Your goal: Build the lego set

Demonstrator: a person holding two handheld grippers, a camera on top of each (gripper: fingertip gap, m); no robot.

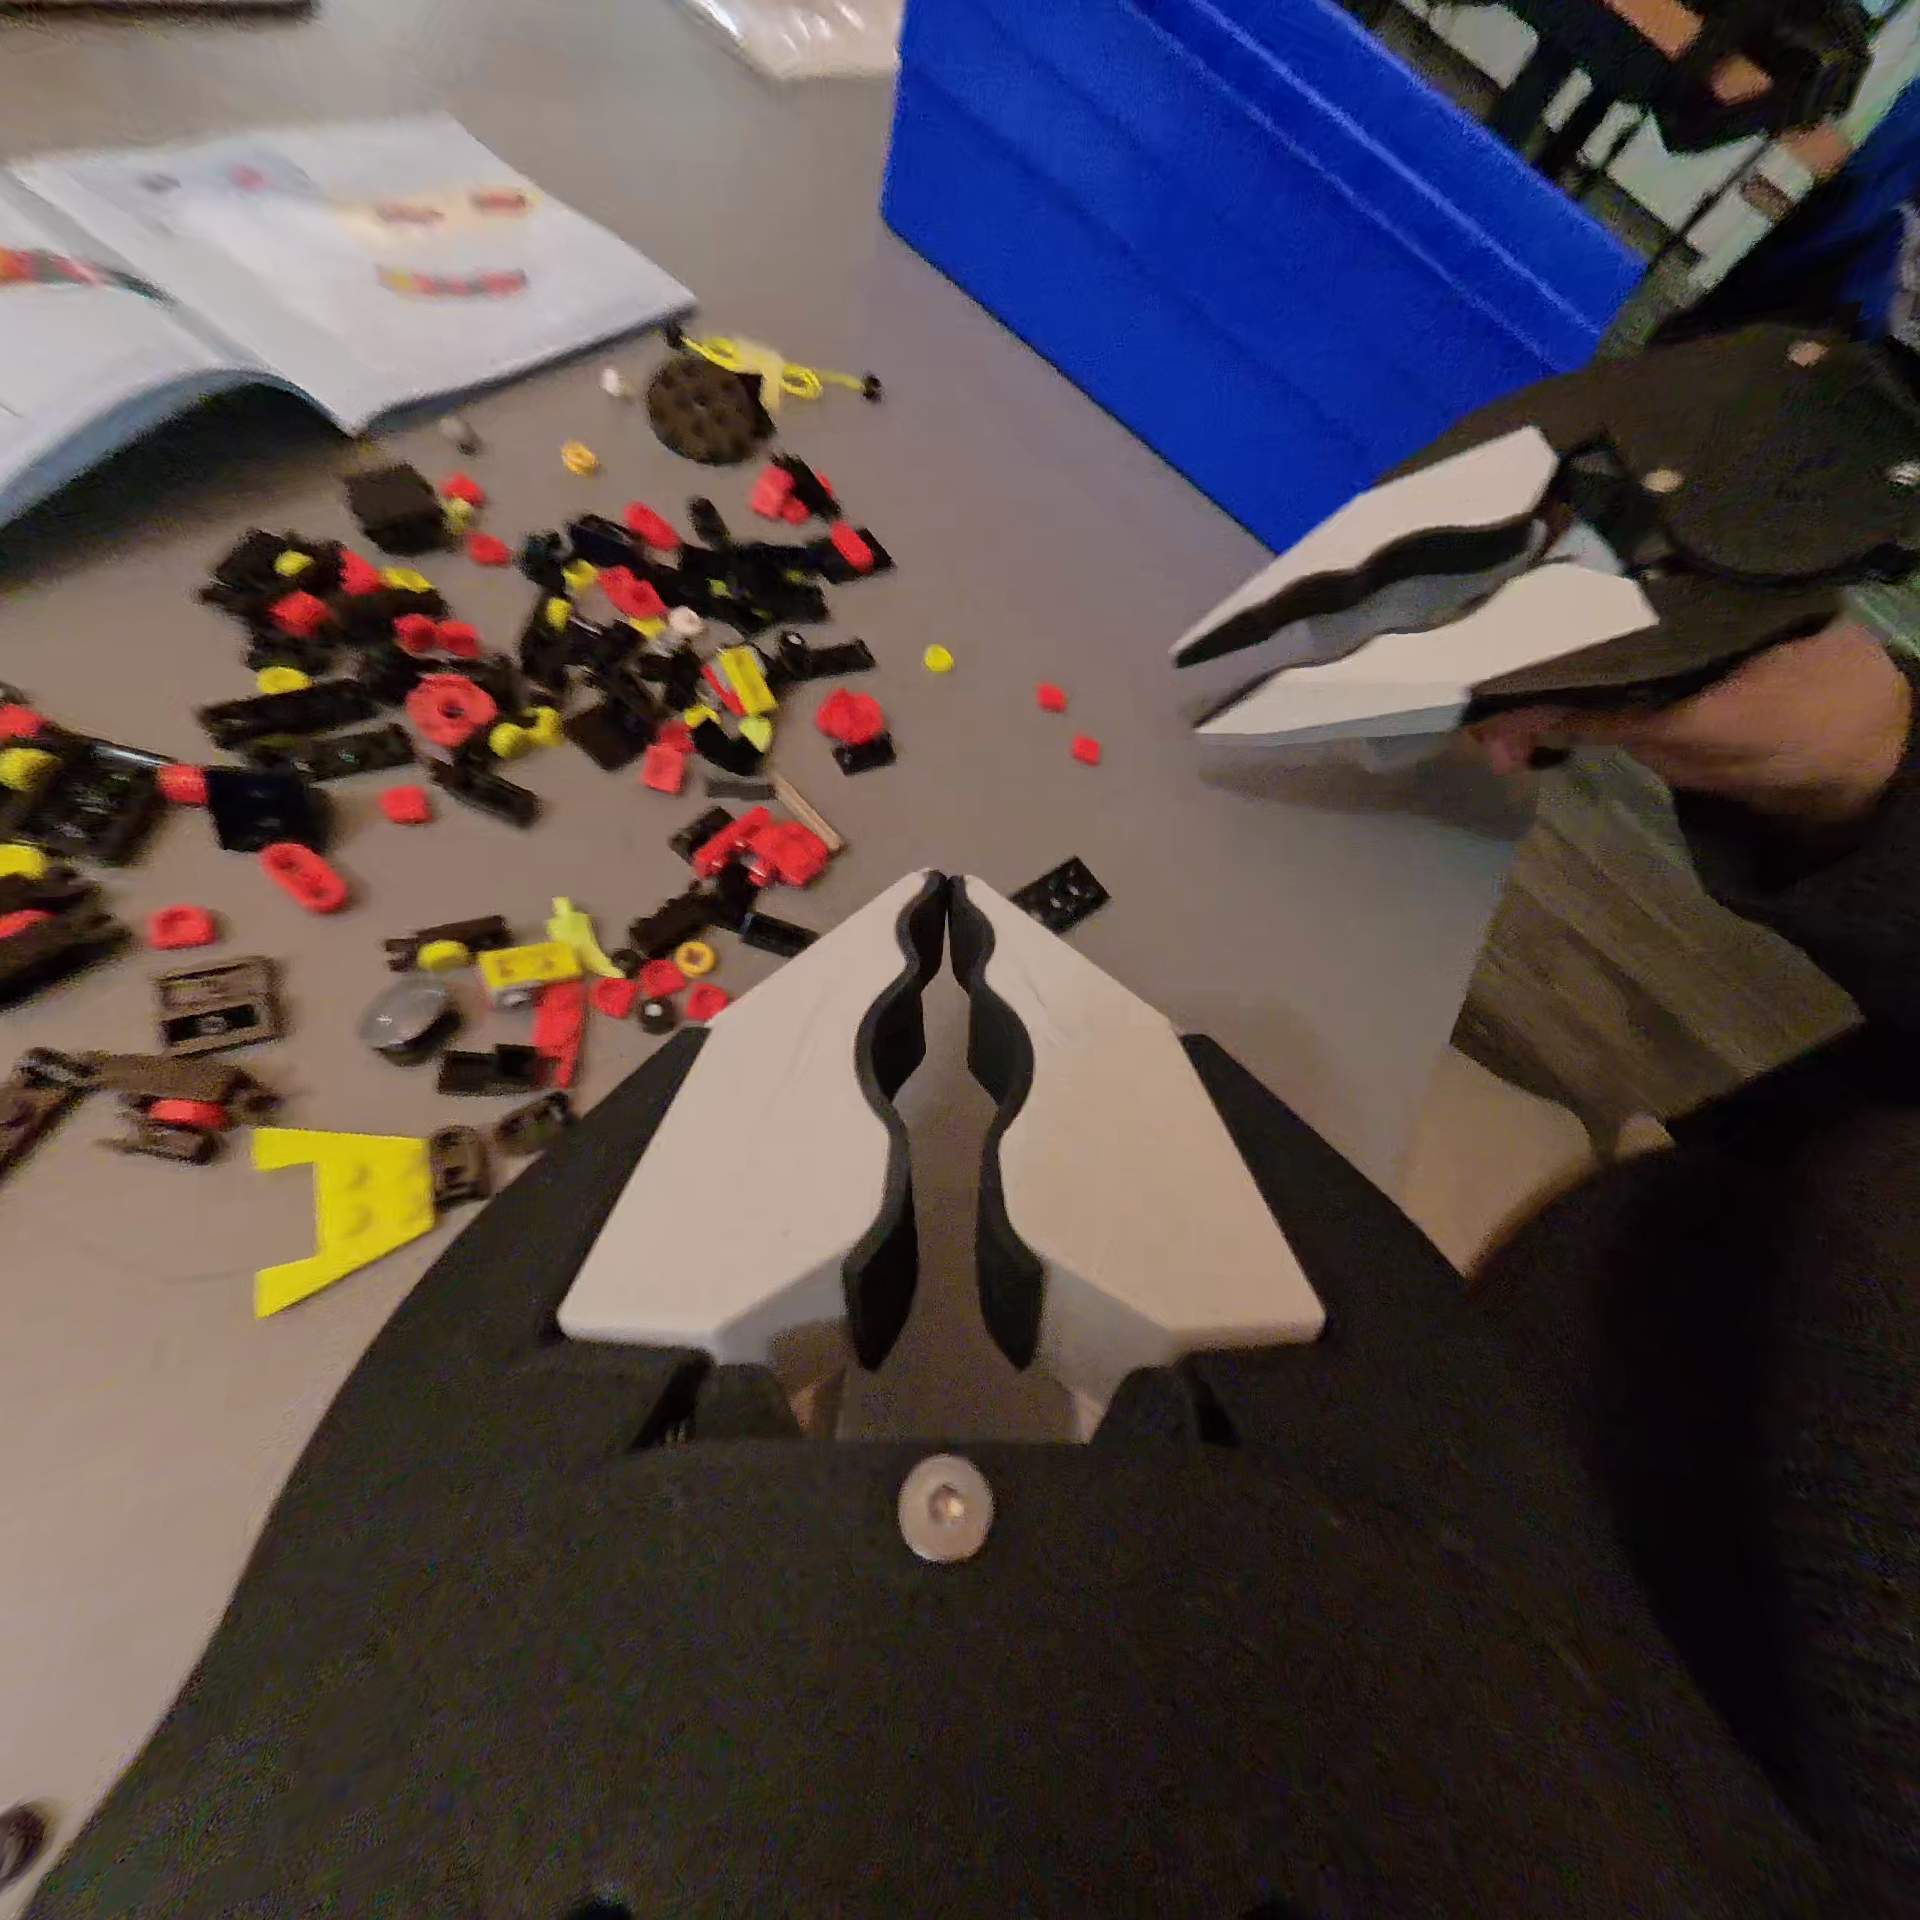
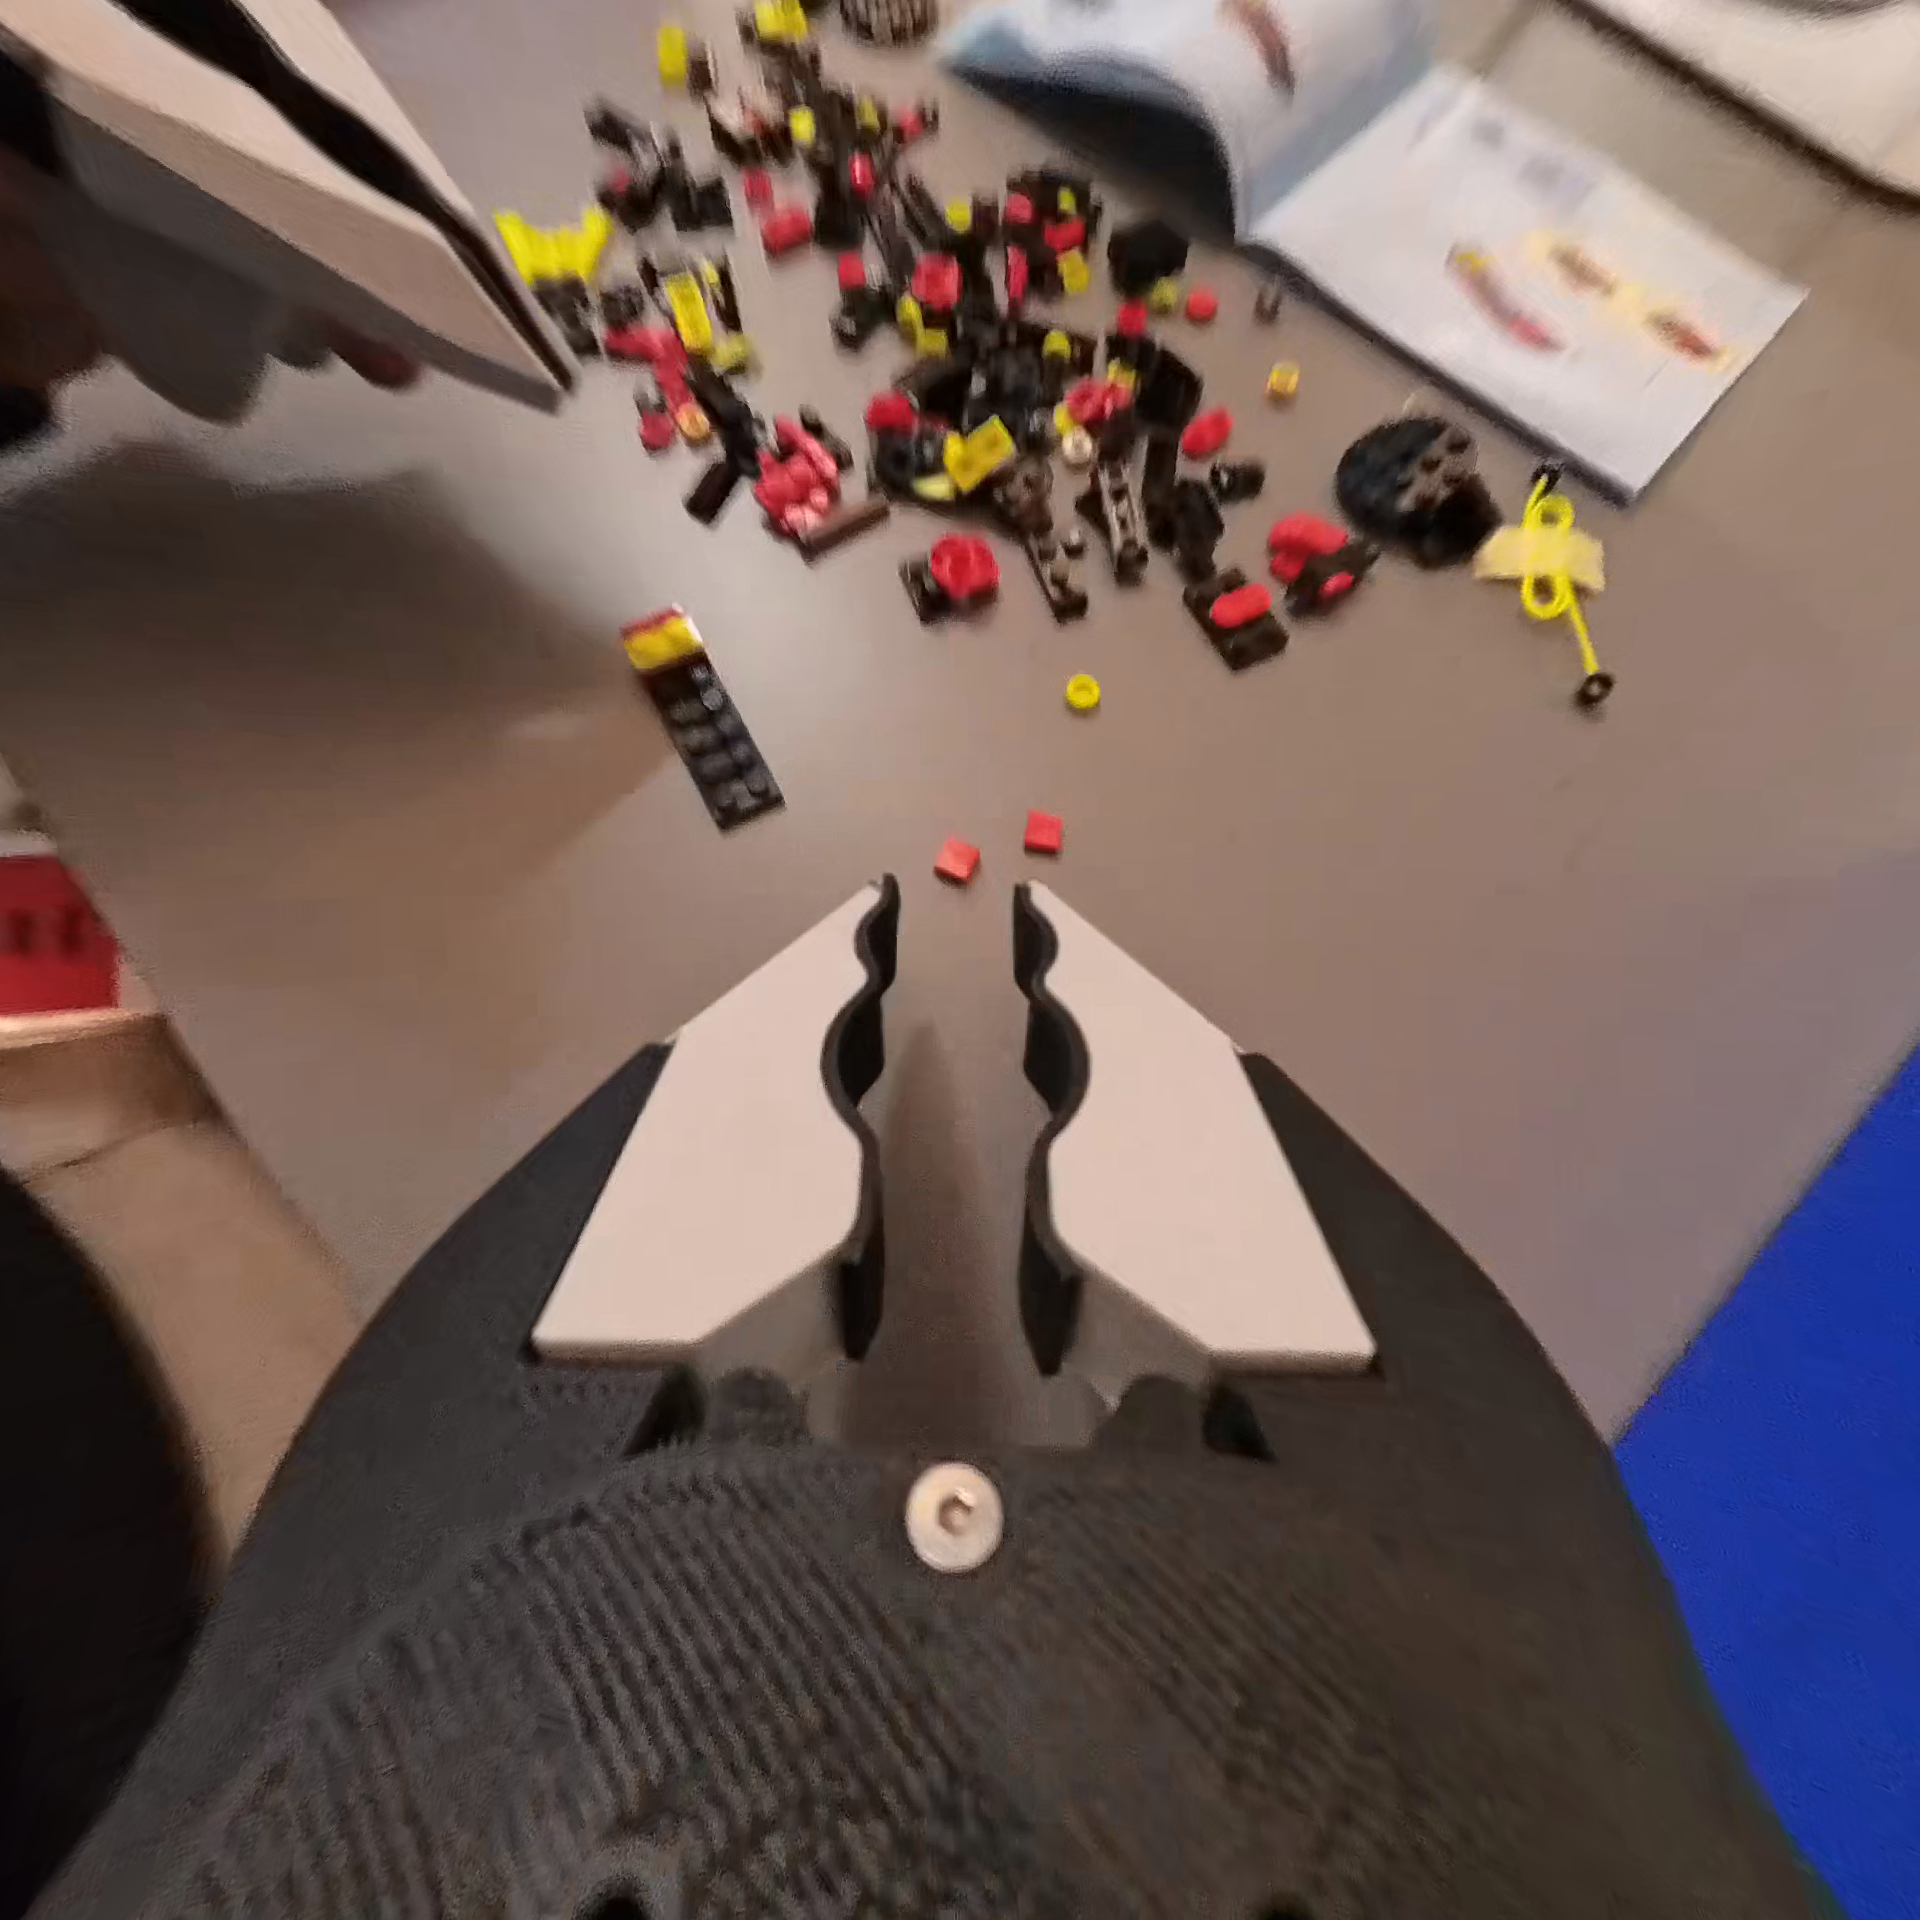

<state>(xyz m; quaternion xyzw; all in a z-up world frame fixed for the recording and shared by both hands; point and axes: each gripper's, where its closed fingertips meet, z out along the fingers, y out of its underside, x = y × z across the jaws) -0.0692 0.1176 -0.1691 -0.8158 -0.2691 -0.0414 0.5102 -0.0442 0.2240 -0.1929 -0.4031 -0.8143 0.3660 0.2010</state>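
Note:
Loose red, black and yellow lego pieces [image 1: 582,675] lie in a heap on the grey table [image 1: 1039,582]; the heap also shows in the right wrist view [image 2: 987,364]. My left gripper [image 1: 948,883] is shut and empty, above the heap's near edge. A black studded plate [image 2: 707,727] with a yellow and red end lies apart from the heap; in the left wrist view [image 1: 1060,894] my fingers partly hide it. My right gripper [image 2: 956,891] is open and empty, just short of two small red tiles [image 2: 957,860]. It also shows in the left wrist view [image 1: 1190,688].
An open instruction booklet [image 1: 312,260] lies behind the heap. A blue bin [image 1: 1247,260] stands at the back right. A yellow wedge plate [image 1: 343,1205], a black round plate [image 1: 707,410] and a yellow string piece [image 2: 1548,561] lie at the heap's edges. The table edge [image 1: 1455,1039] is close on the right. Across from one pair of fingers to the other is roughly 12 centimetres. My right gripper's tips are some 6 centimetres from the black studded plate [image 2: 707,727].

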